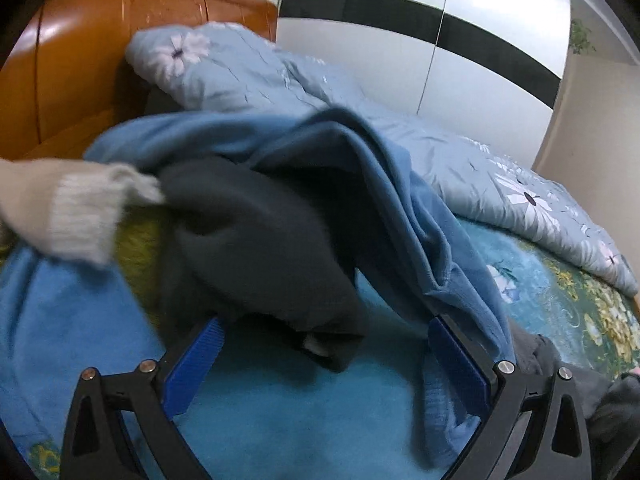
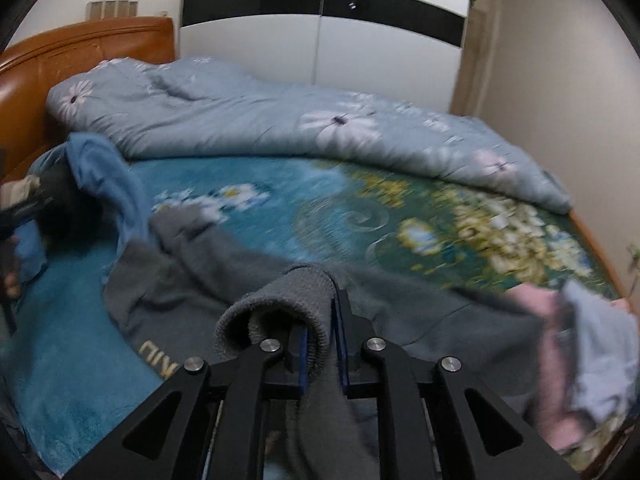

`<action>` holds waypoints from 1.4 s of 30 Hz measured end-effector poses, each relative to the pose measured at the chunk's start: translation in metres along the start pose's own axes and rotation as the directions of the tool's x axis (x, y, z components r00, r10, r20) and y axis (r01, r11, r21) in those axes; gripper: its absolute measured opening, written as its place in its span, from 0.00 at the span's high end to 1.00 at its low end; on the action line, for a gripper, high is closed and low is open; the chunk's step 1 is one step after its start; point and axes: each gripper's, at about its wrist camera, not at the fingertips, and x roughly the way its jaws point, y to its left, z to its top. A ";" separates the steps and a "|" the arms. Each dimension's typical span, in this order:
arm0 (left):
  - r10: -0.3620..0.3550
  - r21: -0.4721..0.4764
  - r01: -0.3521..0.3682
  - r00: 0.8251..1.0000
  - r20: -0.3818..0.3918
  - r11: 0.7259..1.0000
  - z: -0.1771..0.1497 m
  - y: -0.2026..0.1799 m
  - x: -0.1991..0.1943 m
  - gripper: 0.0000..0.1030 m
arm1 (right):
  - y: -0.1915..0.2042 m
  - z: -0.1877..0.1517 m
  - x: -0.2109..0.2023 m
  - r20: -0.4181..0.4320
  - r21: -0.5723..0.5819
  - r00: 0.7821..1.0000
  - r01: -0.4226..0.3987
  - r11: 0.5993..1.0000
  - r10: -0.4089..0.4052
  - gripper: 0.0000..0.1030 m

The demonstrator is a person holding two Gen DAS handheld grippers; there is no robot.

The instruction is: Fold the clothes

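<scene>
- Cloth is gripped by the right hand-held gripper (image 2: pixel 322 344): its two fingers are pressed together on a rolled edge of the grey garment (image 2: pixel 240 280), which looks like a cuff or hem.
- From this pinch the grey garment is seen to run away from the gripper and to its left, spread loosely over the blue bed cover (image 2: pixel 72 360) near the front edge of the bed. Yellow letters are seen on it near the gripper.
- The left hand-held gripper (image 1: pixel 324 344) is spread wide, and nothing is clamped. A dark grey fold (image 1: pixel 256 248) hangs between its fingers, and the blue garment (image 1: pixel 400 208) is draped over its right finger.
- The blue garment lies in a heap toward the headboard (image 2: pixel 100 40), at the left side of the bed. A sleeve in pale knit (image 1: pixel 76 216) reaches to it there.
- The coming move is judged to depend on the long axis of the grey garment, which goes from the right gripper toward the left one. The left gripper is the nearer one to its far end.
- A quilt with flowers (image 2: pixel 280 120) lies along the back edge of the bed, well apart from the clothes.
- How many folds are done cannot be told, because both garments are crumpled.
</scene>
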 end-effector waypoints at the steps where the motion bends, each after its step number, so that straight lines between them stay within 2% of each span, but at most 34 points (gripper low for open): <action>1: -0.019 0.005 0.019 1.000 -0.004 1.000 -0.001 -0.003 0.004 0.00 | 0.003 -0.006 0.000 -0.004 0.013 1.000 -0.015 1.000 0.015 0.76; 2: -0.035 0.017 0.035 0.999 -0.013 0.999 -0.003 -0.008 0.010 0.00 | 0.005 -0.012 0.002 -0.009 0.021 1.000 -0.026 0.999 0.026 0.70; 4: -0.059 0.026 0.059 0.998 -0.024 0.998 -0.004 -0.015 0.020 0.00 | 0.008 -0.021 0.007 -0.021 0.021 0.999 -0.035 0.999 0.035 0.68; 6: -0.058 -0.017 0.057 0.998 -0.011 0.998 0.000 -0.018 0.025 0.00 | 0.012 -0.029 0.006 -0.033 -0.003 0.999 -0.022 1.000 0.022 0.66; 10: -0.071 -0.176 0.069 0.997 -0.004 0.982 0.013 -0.014 0.036 0.00 | 0.015 -0.041 0.010 -0.048 -0.011 0.998 -0.033 0.999 0.033 0.62; 13: -0.013 -0.259 0.015 1.000 0.007 0.966 0.017 -0.012 0.040 0.01 | 0.016 -0.046 0.016 -0.049 -0.012 0.998 -0.043 0.999 0.043 0.61; 15: 0.026 -0.274 -0.022 1.000 0.011 0.961 0.016 -0.012 0.040 0.08 | 0.016 -0.049 0.019 -0.050 -0.008 0.998 -0.050 0.999 0.050 0.61; 17: 0.063 -0.270 -0.059 0.998 0.007 0.961 0.013 -0.012 0.040 0.27 | 0.014 -0.052 0.021 -0.051 -0.001 0.997 -0.056 0.998 0.056 0.60; 18: 0.076 -0.264 -0.073 0.997 0.000 0.962 0.012 -0.011 0.041 0.32 | 0.012 -0.052 0.021 -0.051 0.004 0.997 -0.060 0.998 0.060 0.60; 20: 0.088 -0.263 -0.089 0.996 -0.015 0.961 0.009 -0.007 0.041 0.52 | 0.011 -0.053 0.021 -0.053 0.014 0.996 -0.067 0.998 0.068 0.60; 21: 0.091 -0.265 -0.094 0.996 -0.022 0.960 0.008 -0.005 0.041 0.55 | 0.011 -0.053 0.020 -0.052 0.015 0.996 -0.067 0.998 0.068 0.60; 23: 0.091 -0.268 -0.095 0.995 -0.029 0.959 0.008 0.000 0.037 0.69 | 0.011 -0.052 0.019 -0.053 0.014 0.996 -0.066 0.998 0.067 0.60; 26: 0.077 -0.270 -0.075 0.997 -0.003 0.960 0.012 0.008 0.021 0.74 | 0.014 -0.051 0.018 -0.059 0.010 0.996 -0.062 0.998 0.063 0.60; 28: 0.091 -0.248 -0.076 0.995 0.050 0.966 0.023 0.015 0.002 0.75 | 0.016 -0.049 0.015 -0.064 0.004 0.996 -0.057 0.998 0.057 0.60; 30: 0.120 -0.232 -0.090 0.986 0.117 0.968 0.040 0.028 -0.021 0.76 | 0.018 -0.048 0.012 -0.067 -0.004 0.997 -0.048 0.999 0.048 0.60; 33: 0.187 -0.229 -0.141 0.963 0.193 0.963 0.076 0.064 -0.052 0.77 | 0.023 -0.043 0.007 -0.068 -0.015 0.997 -0.028 0.999 0.027 0.60; 37: 0.303 -0.280 -0.239 0.928 0.216 0.930 0.113 0.138 -0.086 0.78 | 0.032 -0.032 0.003 -0.051 -0.027 0.998 -0.022 0.999 0.021 0.60; 42: 0.443 -0.346 -0.351 0.865 0.235 0.870 0.160 0.231 -0.128 0.77 | 0.045 -0.026 0.009 -0.063 -0.045 0.998 -0.033 0.998 0.030 0.60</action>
